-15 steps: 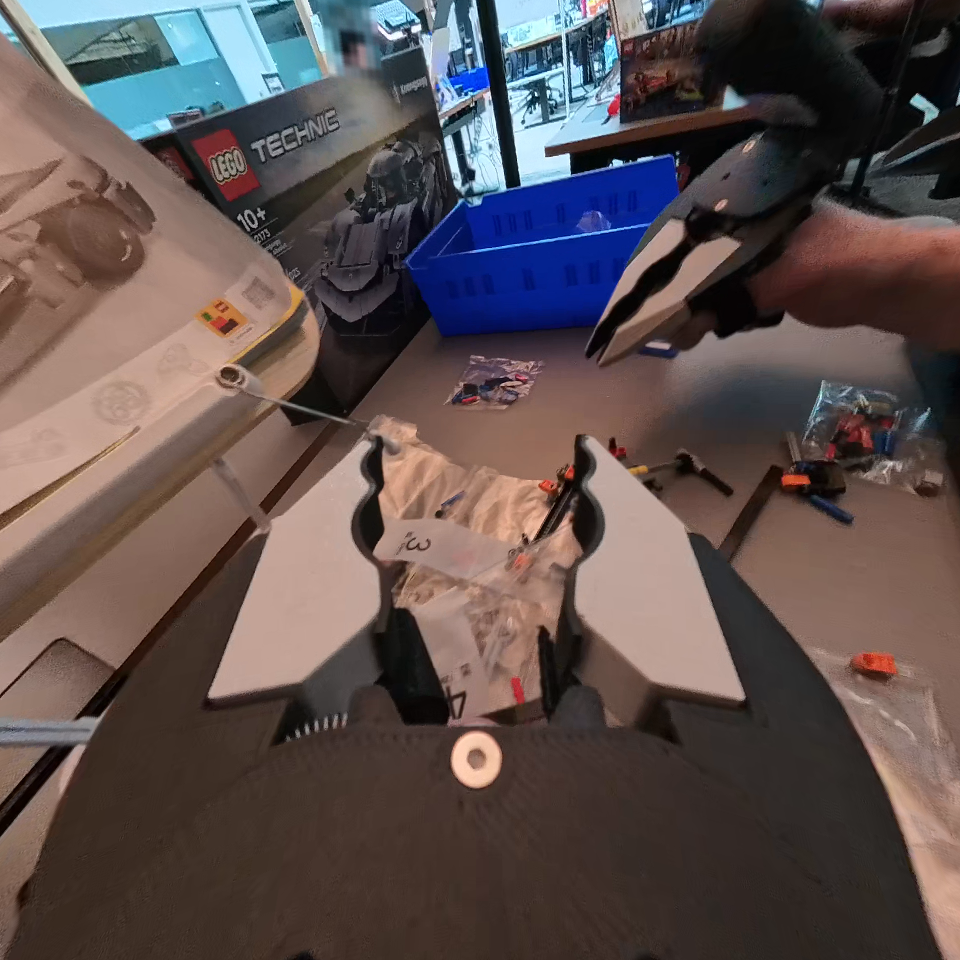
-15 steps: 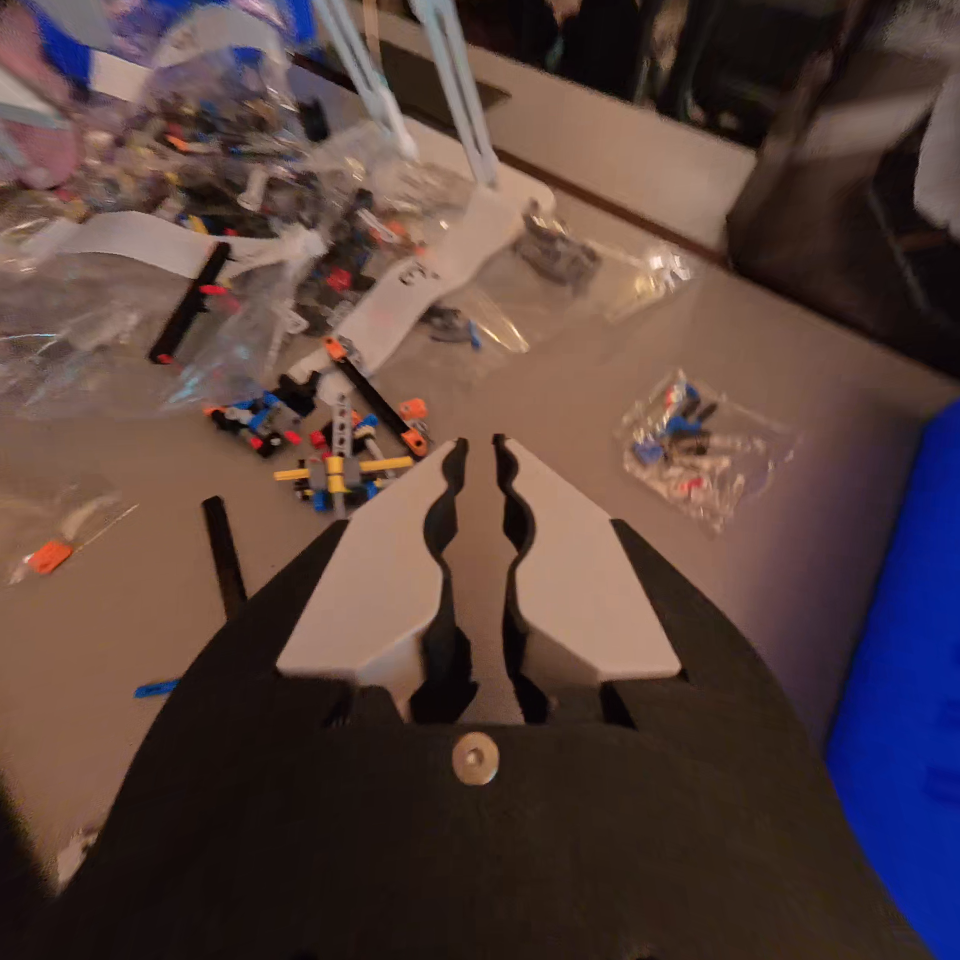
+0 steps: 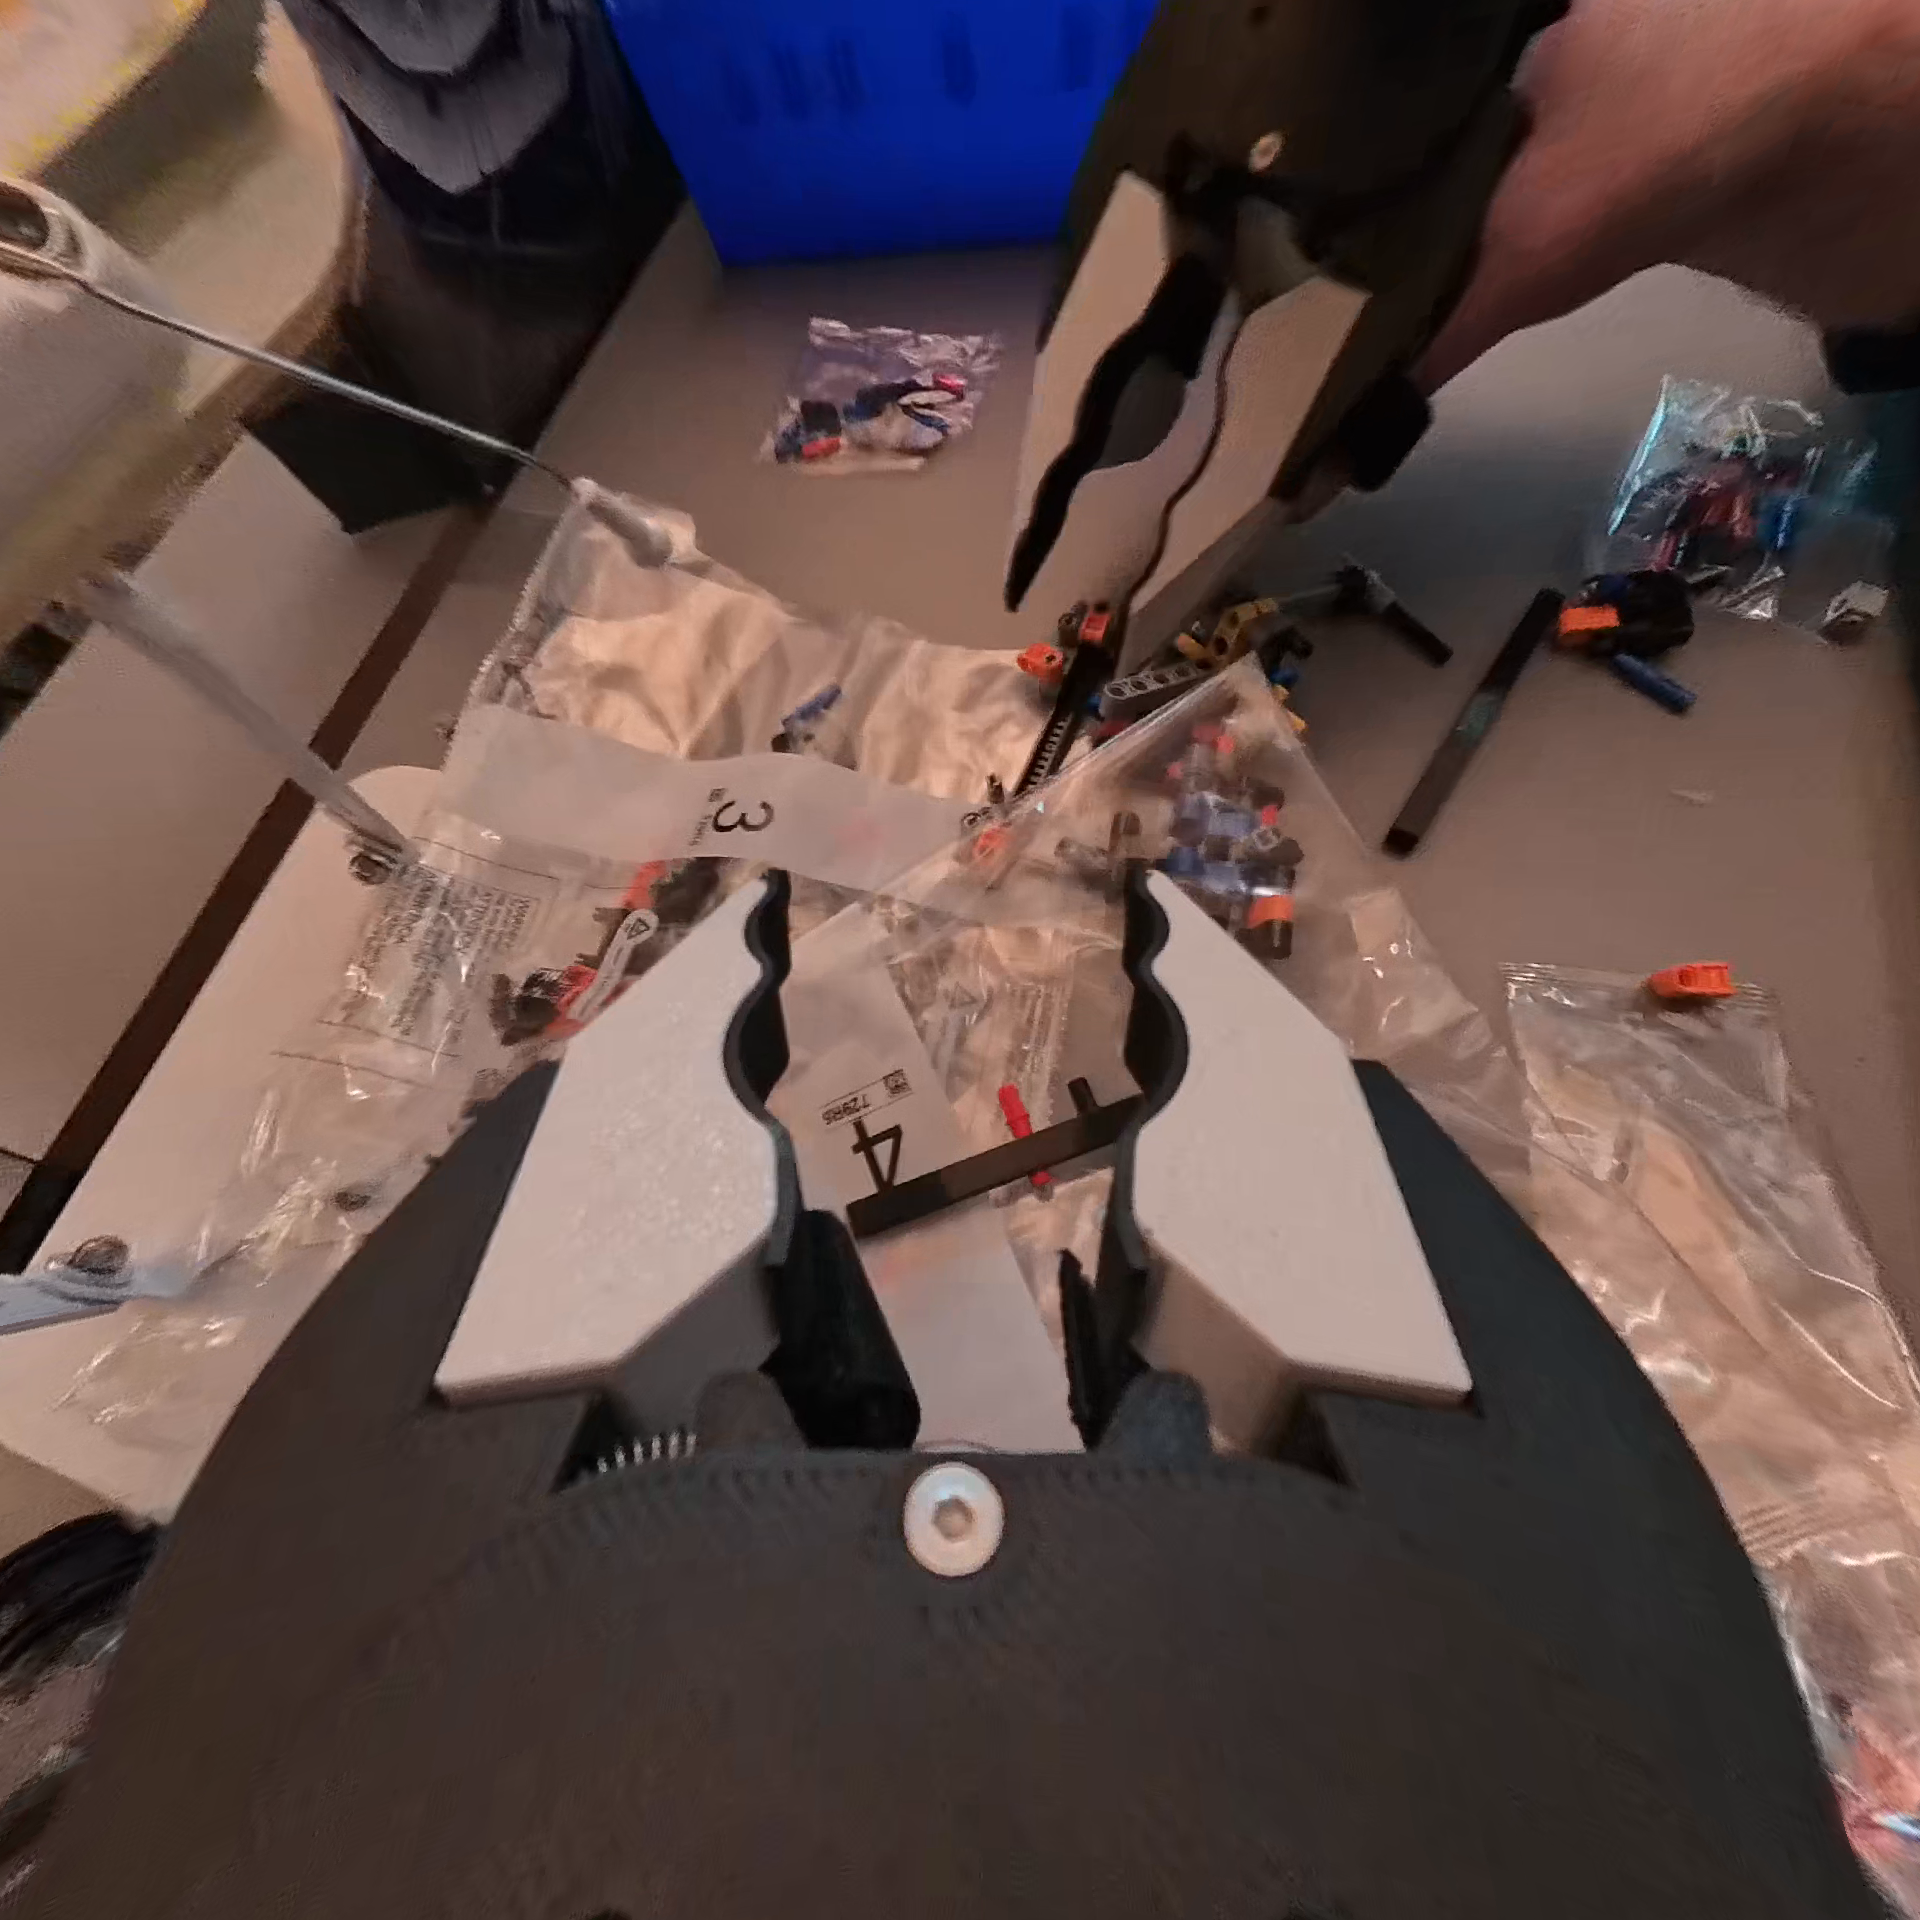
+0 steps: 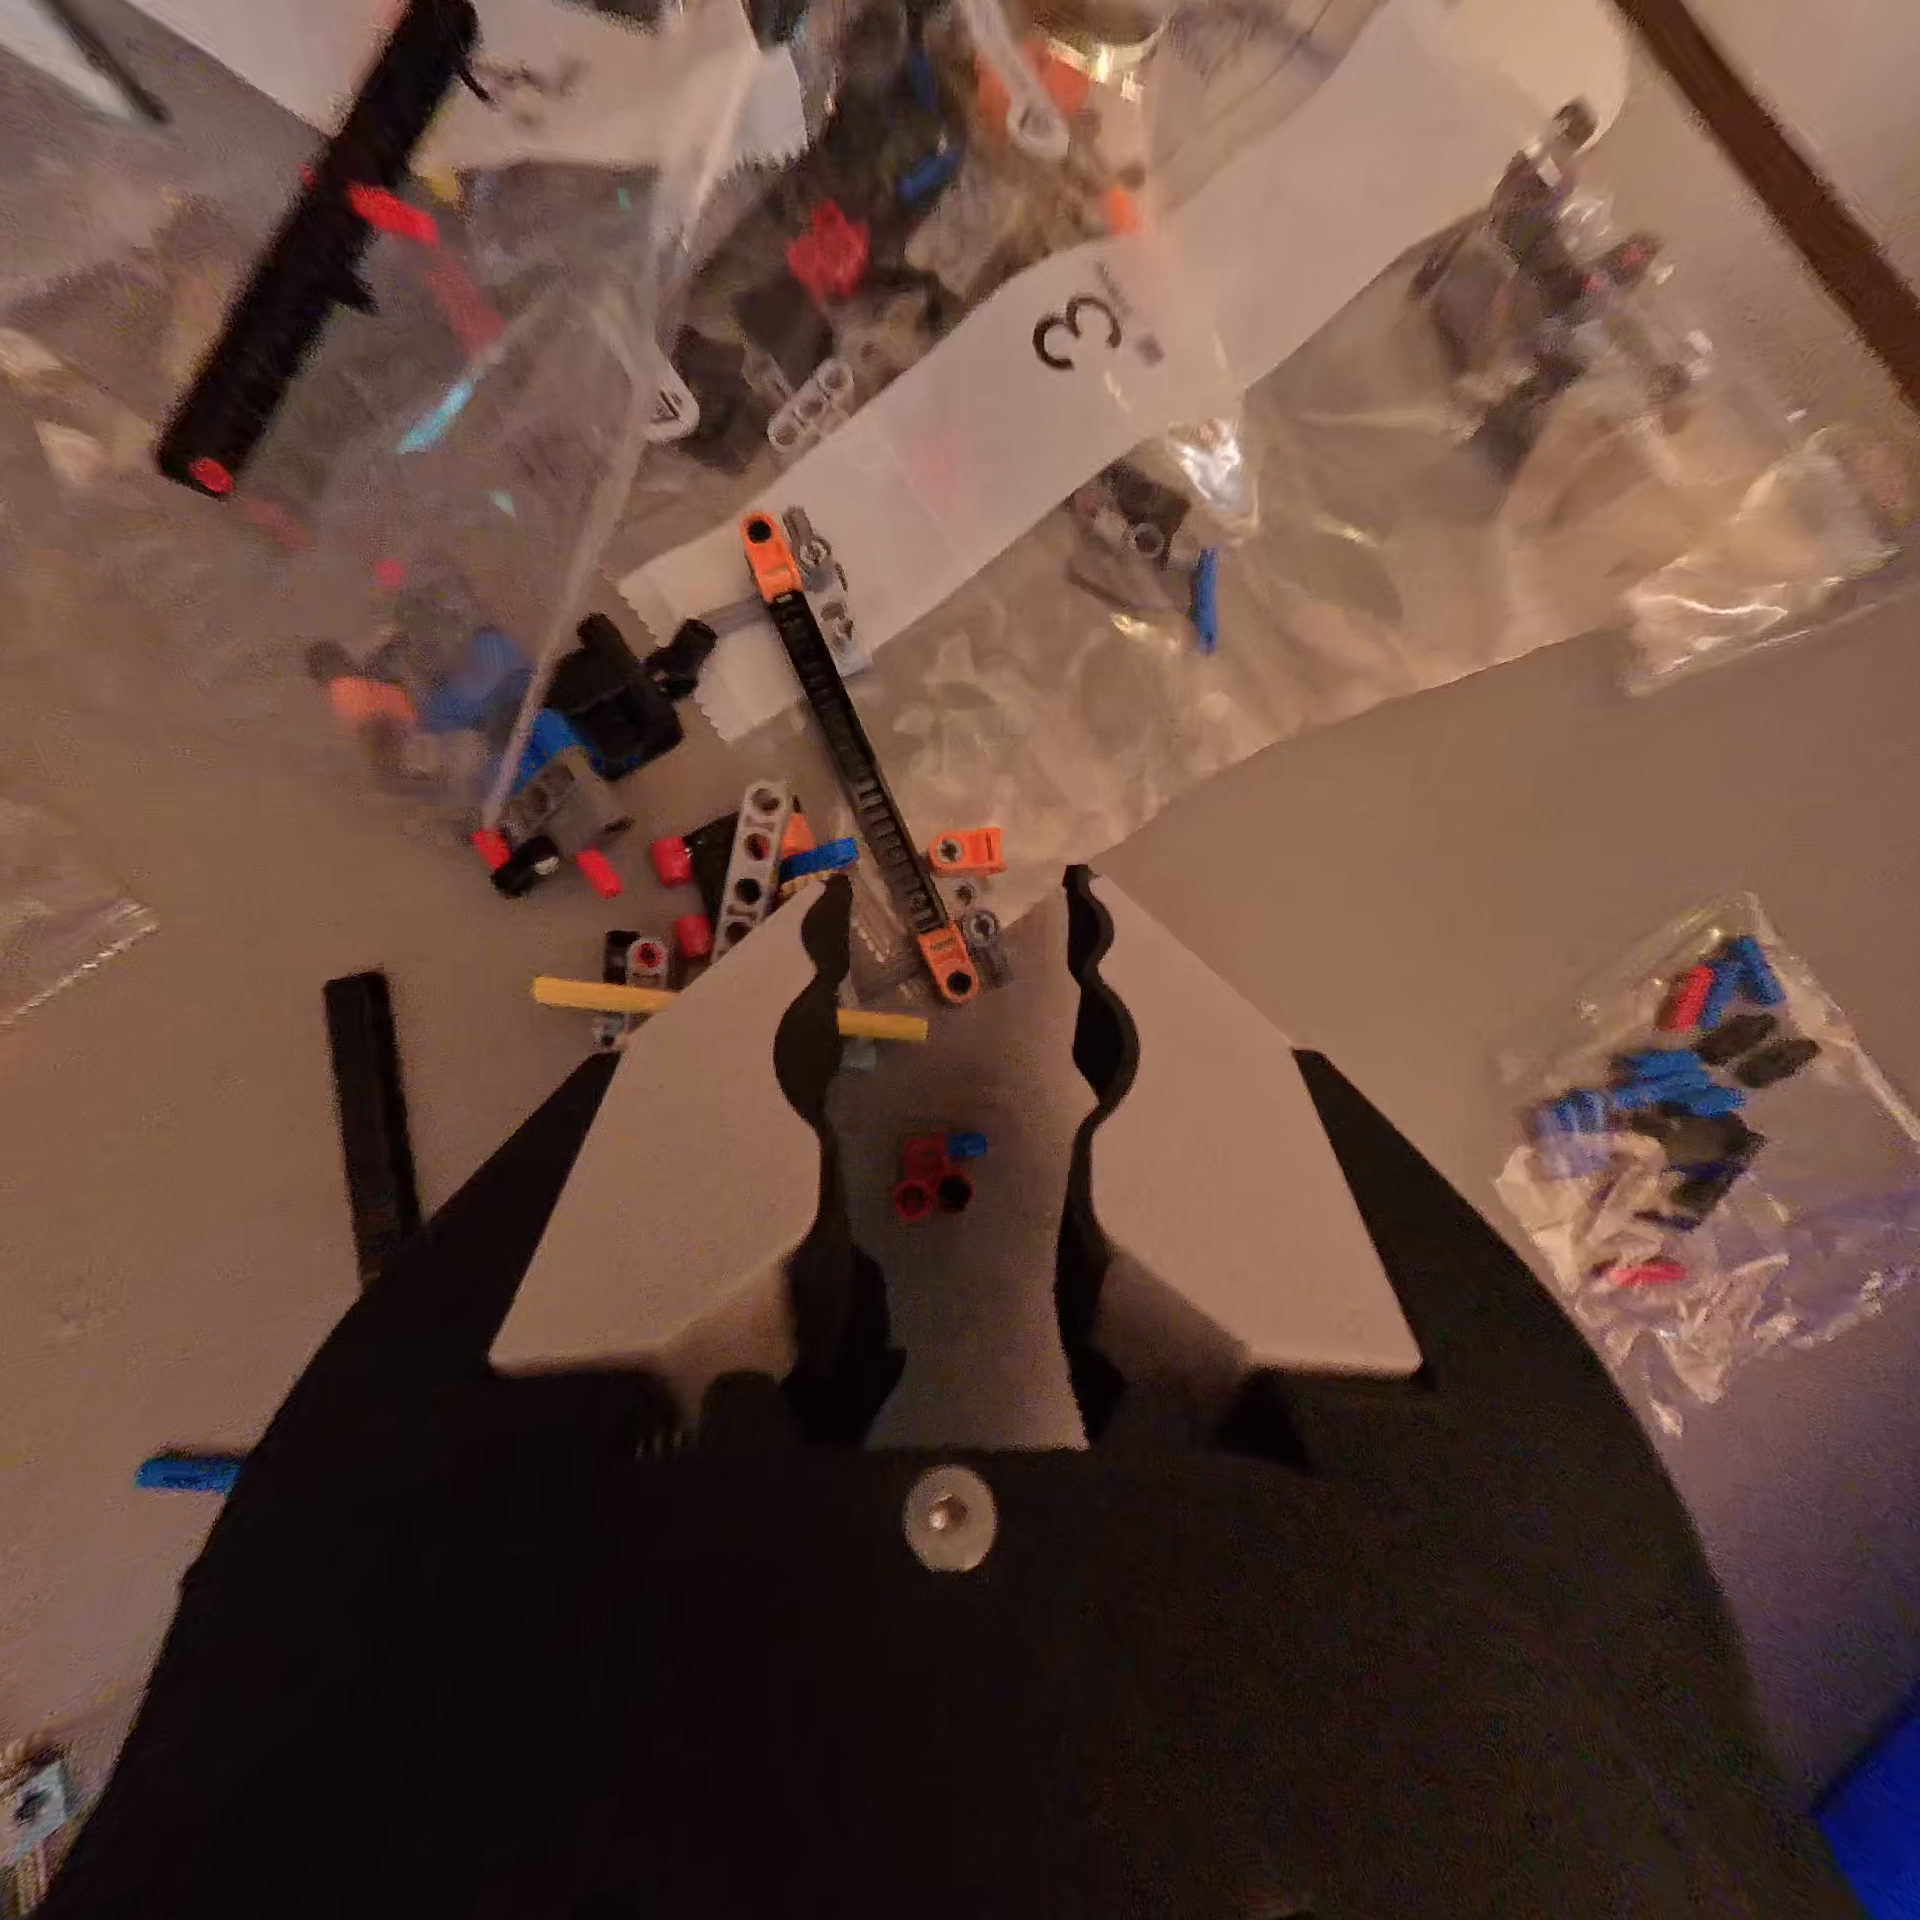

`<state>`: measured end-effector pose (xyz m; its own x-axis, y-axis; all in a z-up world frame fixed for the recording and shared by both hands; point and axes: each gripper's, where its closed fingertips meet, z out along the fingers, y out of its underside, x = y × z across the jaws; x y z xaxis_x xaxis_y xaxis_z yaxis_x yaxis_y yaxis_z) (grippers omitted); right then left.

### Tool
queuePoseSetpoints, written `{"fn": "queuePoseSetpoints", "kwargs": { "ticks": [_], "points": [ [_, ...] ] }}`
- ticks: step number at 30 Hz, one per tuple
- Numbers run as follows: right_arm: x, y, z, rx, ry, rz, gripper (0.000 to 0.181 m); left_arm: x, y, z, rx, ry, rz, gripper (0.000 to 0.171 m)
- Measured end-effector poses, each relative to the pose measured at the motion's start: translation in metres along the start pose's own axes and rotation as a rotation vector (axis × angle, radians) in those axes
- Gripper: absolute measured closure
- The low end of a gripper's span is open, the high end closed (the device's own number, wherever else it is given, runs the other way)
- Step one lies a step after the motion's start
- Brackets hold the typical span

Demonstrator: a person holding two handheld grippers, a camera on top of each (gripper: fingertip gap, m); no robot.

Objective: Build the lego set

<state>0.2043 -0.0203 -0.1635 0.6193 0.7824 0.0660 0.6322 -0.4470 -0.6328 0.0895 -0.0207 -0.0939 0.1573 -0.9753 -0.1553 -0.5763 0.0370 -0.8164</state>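
The grey desk (image 3: 1714,831) now fills most of both views, where half a second ago the left wrist view took in the set's box, the manual and the room beyond; only the lower wall of the blue bin (image 3: 862,135) at the desk's far edge shows now.

The left gripper (image 3: 956,883) has tipped down over the clear numbered parts bags (image 3: 644,862) near the desk's left edge. Its fingers stand wide apart as before, holding nothing; a long black beam (image 3: 987,1174) inside a bag shows between them.

The right gripper (image 4: 951,883) has dropped from mid-air to hover just above the loose lego pieces, and its fingers, nearly together earlier, are now parted and empty. In the left wrist view it points steeply down (image 3: 1070,603), a hand (image 3: 1704,156) gripping it from the right.

The task's loose pieces lie mid-desk beside the bags. A black toothed rack with orange ends (image 4: 862,758) runs diagonally just past the right fingertips, its near end between them. A yellow axle (image 4: 603,995) crosses behind the left finger. A small red connector cluster (image 4: 930,1179) lies on the desk between the fingers.

A small sealed bag of blue and black pins (image 4: 1683,1122) lies apart towards the bin, in the same spot as earlier.
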Motion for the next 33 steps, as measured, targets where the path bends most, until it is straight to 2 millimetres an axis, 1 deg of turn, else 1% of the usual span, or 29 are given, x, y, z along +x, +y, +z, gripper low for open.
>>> {"fn": "queuePoseSetpoints", "kwargs": {
  "ticks": [1, 3, 4, 6, 8, 11, 13, 15, 18, 20, 22, 23, 26, 29, 31, 33],
  "points": [
    [0.001, 0.0, 0.006, -0.02, -0.004, -0.002, 0.143, 0.001, 0.001, 0.002, -0.006, 0.0, 0.003, 0.107],
    [0.001, -0.001, 0.015, -0.046, -0.02, 0.004, 0.156, 0.003, 0.002, 0.007, -0.017, 0.004, 0.0, 0.104],
    [0.001, -0.002, 0.018, -0.047, -0.036, 0.007, 0.158, 0.004, 0.002, 0.009, -0.019, 0.012, 0.001, 0.104],
    [-0.003, -0.009, 0.015, -0.004, -0.072, 0.008, 0.16, 0.005, 0.003, 0.012, -0.021, 0.007, 0.004, 0.104],
    [-0.001, -0.021, 0.002, 0.073, -0.062, 0.01, 0.161, 0.006, 0.004, 0.015, -0.027, 0.018, 0.0, 0.104],
    [0.003, -0.043, -0.024, 0.207, 0.007, -0.045, 0.161, 0.005, 0.0, 0.015, 0.0, 0.022, -0.027, 0.102],
    [0.0, -0.057, -0.041, 0.274, 0.077, -0.117, 0.161, 0.003, -0.012, 0.011, 0.076, 0.033, -0.083, 0.1],
    [-0.006, -0.07, -0.054, 0.321, 0.155, -0.202, 0.162, 0.005, -0.028, 0.004, 0.171, 0.079, -0.152, 0.098],
    [-0.022, -0.09, -0.066, 0.383, 0.234, -0.334, 0.162, 0.007, -0.048, -0.005, 0.295, 0.151, -0.273, 0.1],
    [-0.029, -0.098, -0.067, 0.383, 0.296, -0.4, 0.161, 0.009, -0.057, -0.009, 0.358, 0.203, -0.332, 0.112],
    [-0.037, -0.106, -0.068, 0.404, 0.323, -0.441, 0.161, 0.016, -0.06, -0.009, 0.383, 0.265, -0.361, 0.125],
    [-0.041, -0.11, -0.069, 0.417, 0.342, -0.457, 0.161, 0.02, -0.061, -0.007, 0.384, 0.29, -0.362, 0.135],
    [-0.051, -0.119, -0.071, 0.444, 0.358, -0.489, 0.161, 0.031, -0.063, -0.002, 0.385, 0.32, -0.326, 0.154],
    [-0.053, -0.121, -0.072, 0.461, 0.367, -0.495, 0.161, 0.026, -0.068, -0.006, 0.421, 0.293, -0.332, 0.159],
    [-0.054, -0.125, -0.078, 0.505, 0.361, -0.473, 0.162, 0.017, -0.068, -0.009, 0.434, 0.215, -0.303, 0.16],
    [-0.054, -0.127, -0.081, 0.527, 0.344, -0.449, 0.161, 0.02, -0.071, -0.013, 0.431, 0.223, -0.286, 0.16]
  ]
}}
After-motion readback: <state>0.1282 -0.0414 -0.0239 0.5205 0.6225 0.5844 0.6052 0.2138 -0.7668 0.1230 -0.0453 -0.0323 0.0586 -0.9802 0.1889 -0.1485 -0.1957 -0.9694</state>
